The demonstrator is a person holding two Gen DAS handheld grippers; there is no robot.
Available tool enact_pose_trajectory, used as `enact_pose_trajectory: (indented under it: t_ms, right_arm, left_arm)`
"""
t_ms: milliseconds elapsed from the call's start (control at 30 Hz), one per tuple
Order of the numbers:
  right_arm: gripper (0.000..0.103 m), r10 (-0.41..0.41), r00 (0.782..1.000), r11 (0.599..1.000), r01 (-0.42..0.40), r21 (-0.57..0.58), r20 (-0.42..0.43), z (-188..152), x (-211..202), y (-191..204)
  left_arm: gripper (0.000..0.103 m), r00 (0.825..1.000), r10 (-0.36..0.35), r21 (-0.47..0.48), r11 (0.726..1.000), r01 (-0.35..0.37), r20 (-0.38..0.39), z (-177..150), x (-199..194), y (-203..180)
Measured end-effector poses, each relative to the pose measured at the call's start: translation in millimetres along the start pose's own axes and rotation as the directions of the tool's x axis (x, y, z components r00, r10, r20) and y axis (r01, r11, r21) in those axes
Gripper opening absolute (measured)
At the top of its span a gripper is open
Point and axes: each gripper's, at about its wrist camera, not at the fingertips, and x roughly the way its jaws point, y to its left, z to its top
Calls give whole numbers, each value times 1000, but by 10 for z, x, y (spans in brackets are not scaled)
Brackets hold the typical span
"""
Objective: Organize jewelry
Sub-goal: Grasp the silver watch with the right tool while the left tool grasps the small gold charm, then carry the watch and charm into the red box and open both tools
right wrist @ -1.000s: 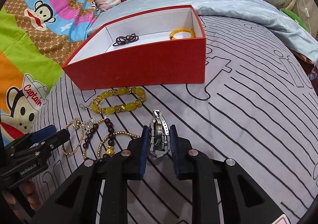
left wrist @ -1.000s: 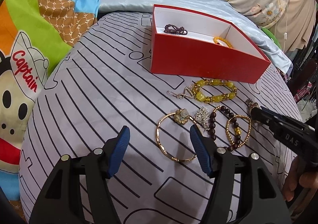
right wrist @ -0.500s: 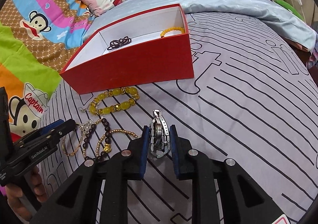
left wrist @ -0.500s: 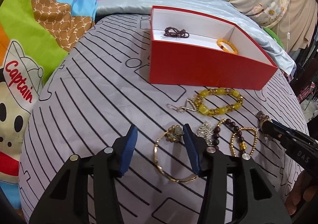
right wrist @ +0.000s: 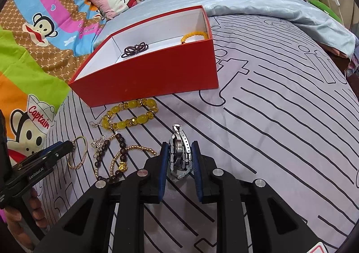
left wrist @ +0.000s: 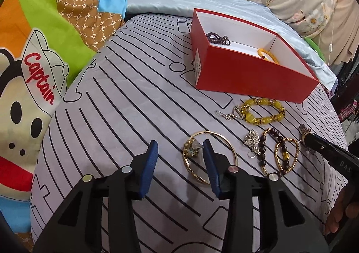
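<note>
- Red box (left wrist: 253,78), rigid card, near the bed's far edge; two bracelets inside.
- Gold bangle (left wrist: 211,156), stiff, slippery, mid-bed: my left gripper (left wrist: 180,152), jaws just closing, straddles its ornament.
- Steel watch (right wrist: 179,154), heavy: my right gripper (right wrist: 179,152) clamps it.

The left gripper (left wrist: 179,151), its jaws just closing, straddles the charm of a gold bangle (left wrist: 209,156) on the striped bedspread (left wrist: 125,105), near the red box (left wrist: 253,75) holding two bracelets.

bright, even light, soft shadows; sharp centre, strong fisheye bending and dark corners.
</note>
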Motion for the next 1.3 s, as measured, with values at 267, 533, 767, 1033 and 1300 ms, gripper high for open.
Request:
enact_pose_trajectory:
  t_ms: [267,533,767,1033,1300]
  right_arm:
    - [19,1,1000,1000,-1,-10,-3,-13,-7,43]
    - [19,-3,1000,1000,3,-20,9,-18,-29,89]
    - [19,9,998,1000,-8,-16,54,48,-202,90]
    - [19,29,993,999,-26,-27,116,226,-440,106]
    - [19,31,983,998,-19,-67,183,628,-522,137]
  left_arm:
    - [23,1000,-29,14,999,29,-1,27,57,-92]
    - [16,998,-56,17,998,56,9,41,-2,-134]
    - [16,995,-87,27,996,86,52,124,-195,-210]
    - [16,986,-120,45,992,116,114,368,-368,-318]
    - [16,973,-137,79,989,124,188,751,-394,-457]
